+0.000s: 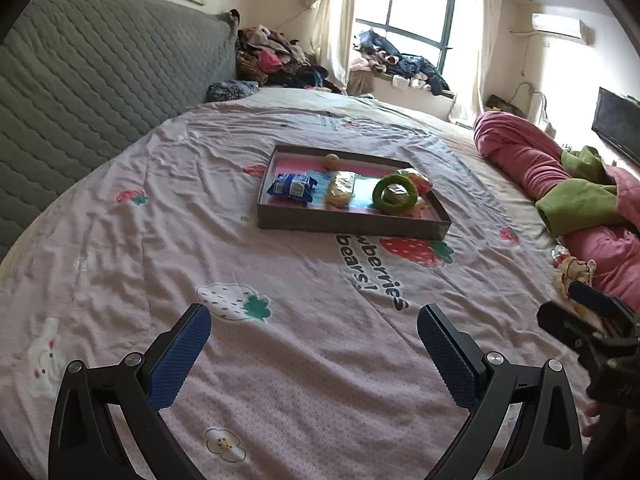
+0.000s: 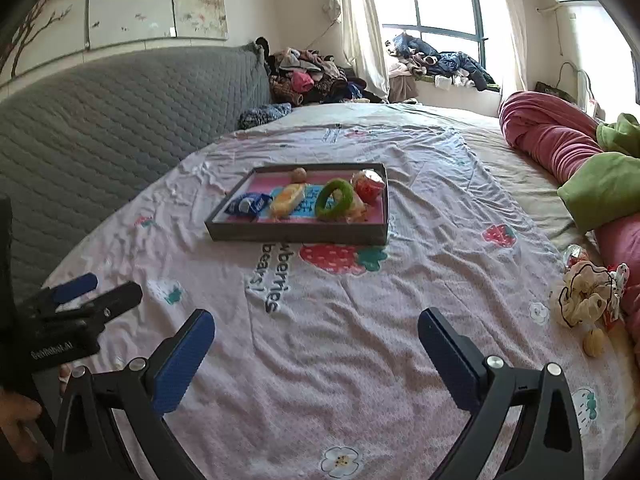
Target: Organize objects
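A shallow dark tray [image 1: 352, 224] [image 2: 296, 236] with a pink floor sits mid-bed. It holds a blue snack packet [image 1: 292, 187] [image 2: 247, 203], a yellow packet [image 1: 341, 189] [image 2: 287, 199], a green ring [image 1: 394, 193] [image 2: 335, 199], a red wrapped item [image 2: 369, 186] and a small round nut [image 1: 331, 160] [image 2: 298, 175]. My left gripper [image 1: 314, 316] is open and empty above the sheet, well short of the tray. My right gripper [image 2: 316, 320] is open and empty too. At the right lie a cream scrunchie [image 2: 582, 294] [image 1: 574, 272], a small nut [image 2: 593, 342] and a clear red-wrapped item [image 2: 576, 254].
The bed has a pink strawberry-print sheet [image 1: 280, 280] and a grey quilted headboard [image 1: 100, 72]. A rolled pink and green duvet [image 1: 560, 184] [image 2: 580, 160] lies along the right side. Clothes are piled [image 1: 276, 60] at the far corner and on the window sill.
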### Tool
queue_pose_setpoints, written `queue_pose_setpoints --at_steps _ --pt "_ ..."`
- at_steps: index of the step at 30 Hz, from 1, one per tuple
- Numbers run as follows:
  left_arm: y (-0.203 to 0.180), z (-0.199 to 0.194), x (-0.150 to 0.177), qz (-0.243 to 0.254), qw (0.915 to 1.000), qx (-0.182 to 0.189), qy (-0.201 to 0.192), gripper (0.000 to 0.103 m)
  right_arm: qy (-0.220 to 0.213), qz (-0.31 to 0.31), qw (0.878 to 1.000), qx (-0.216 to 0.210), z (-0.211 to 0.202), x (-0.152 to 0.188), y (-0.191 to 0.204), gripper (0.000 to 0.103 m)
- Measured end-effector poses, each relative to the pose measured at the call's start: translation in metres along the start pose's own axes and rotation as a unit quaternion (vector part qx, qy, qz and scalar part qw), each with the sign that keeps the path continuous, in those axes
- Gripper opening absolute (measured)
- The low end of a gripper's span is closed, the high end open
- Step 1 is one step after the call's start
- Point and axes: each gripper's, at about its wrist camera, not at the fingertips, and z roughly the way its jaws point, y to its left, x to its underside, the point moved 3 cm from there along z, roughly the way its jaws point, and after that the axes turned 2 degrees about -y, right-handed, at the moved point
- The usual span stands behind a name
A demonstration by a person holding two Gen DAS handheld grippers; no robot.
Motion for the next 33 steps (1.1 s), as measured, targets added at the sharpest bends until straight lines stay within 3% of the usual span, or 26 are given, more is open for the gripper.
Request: queue_pose_setpoints --at_steps 7,17,33 --pt "0.003 0.002 0.001 -0.005 1.0000 0.002 -0.004 0.103 0.017 0.002 1.000 0.006 0.012 0.015 -0.002 0.103" --pt "0.005 0.007 0.003 0.013 0.9986 -0.050 0.001 0.103 0.029 -0.001 1.000 0.010 0.019 0.022 -0.003 0.103" --pt "0.000 0.022 0.011 0.014 0.9991 -0.039 0.003 0.103 0.057 0.011 0.998 0.027 0.035 0.038 -0.014 0.103"
